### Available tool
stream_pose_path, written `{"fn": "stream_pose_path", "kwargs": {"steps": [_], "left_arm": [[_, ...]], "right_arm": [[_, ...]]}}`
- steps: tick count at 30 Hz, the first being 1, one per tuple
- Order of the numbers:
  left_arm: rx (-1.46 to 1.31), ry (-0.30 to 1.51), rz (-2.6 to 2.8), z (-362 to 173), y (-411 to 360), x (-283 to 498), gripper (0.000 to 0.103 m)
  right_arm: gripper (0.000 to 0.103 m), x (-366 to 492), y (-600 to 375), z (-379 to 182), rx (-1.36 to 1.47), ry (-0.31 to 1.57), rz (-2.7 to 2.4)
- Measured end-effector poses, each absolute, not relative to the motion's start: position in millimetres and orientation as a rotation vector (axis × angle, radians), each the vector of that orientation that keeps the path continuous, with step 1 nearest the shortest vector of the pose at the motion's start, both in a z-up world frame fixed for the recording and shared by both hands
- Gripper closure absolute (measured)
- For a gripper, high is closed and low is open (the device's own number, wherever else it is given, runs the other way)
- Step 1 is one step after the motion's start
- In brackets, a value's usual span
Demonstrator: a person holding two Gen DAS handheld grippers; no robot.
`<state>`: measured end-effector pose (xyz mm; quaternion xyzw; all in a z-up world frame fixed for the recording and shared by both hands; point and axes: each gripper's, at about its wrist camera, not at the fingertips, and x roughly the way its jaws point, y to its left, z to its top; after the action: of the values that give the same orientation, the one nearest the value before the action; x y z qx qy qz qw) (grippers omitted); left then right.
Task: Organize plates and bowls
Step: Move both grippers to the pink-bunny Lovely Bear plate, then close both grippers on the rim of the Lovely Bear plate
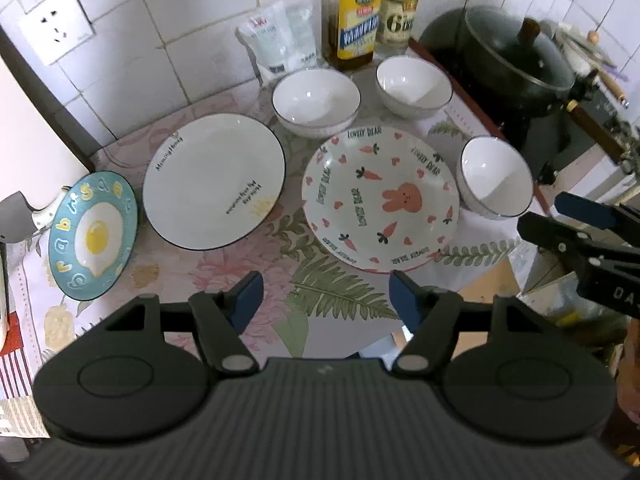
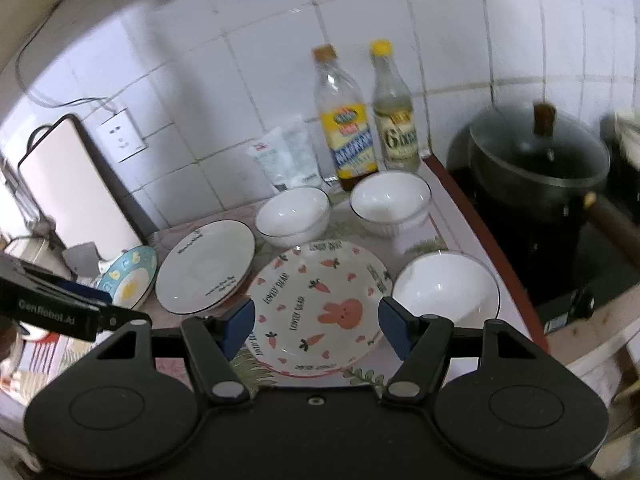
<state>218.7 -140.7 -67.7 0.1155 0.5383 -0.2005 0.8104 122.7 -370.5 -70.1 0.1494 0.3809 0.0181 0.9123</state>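
Nothing is held between the parted jaws of the left gripper [image 1: 326,300] or right gripper [image 2: 316,326]. Glazed, slippery ceramics are spread on the floral cloth [image 1: 224,276]: egg plate [image 1: 94,236], white plate [image 1: 214,182], rabbit plate [image 1: 380,198], three bowls [image 1: 316,98]. Thin rims could slip from pads; crowded pieces could be chipped.

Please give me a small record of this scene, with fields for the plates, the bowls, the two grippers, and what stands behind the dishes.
plates: egg plate, white plate, rabbit plate, side by side, none stacked
bowls: three white bowls, each apart
left gripper: open, holds nothing
right gripper: open, holds nothing
behind: two bottles, a bag
beside: lidded pot
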Motion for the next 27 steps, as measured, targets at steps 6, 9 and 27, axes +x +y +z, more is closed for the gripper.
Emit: {"fn": "stream_pose_path", "kwargs": {"steps": [6, 9, 27], "left_arm": [[0.242, 1.174, -0.367, -104.2, -156.4, 225.7, 0.032], [0.209, 1.168, -0.356, -119.4, -159.5, 229.4, 0.032], [0.118, 1.098, -0.235, -212.9, -162.0, 262.3, 0.032]], "right_arm": [[0.03, 125.2, -382.2, -114.6, 0.374, 0.815, 0.034], [0.03, 124.0, -381.7, -131.9, 0.359, 0.775, 0.003], [0.03, 155.1, -375.6, -217.8, 0.401, 0.791, 0.019]]}}
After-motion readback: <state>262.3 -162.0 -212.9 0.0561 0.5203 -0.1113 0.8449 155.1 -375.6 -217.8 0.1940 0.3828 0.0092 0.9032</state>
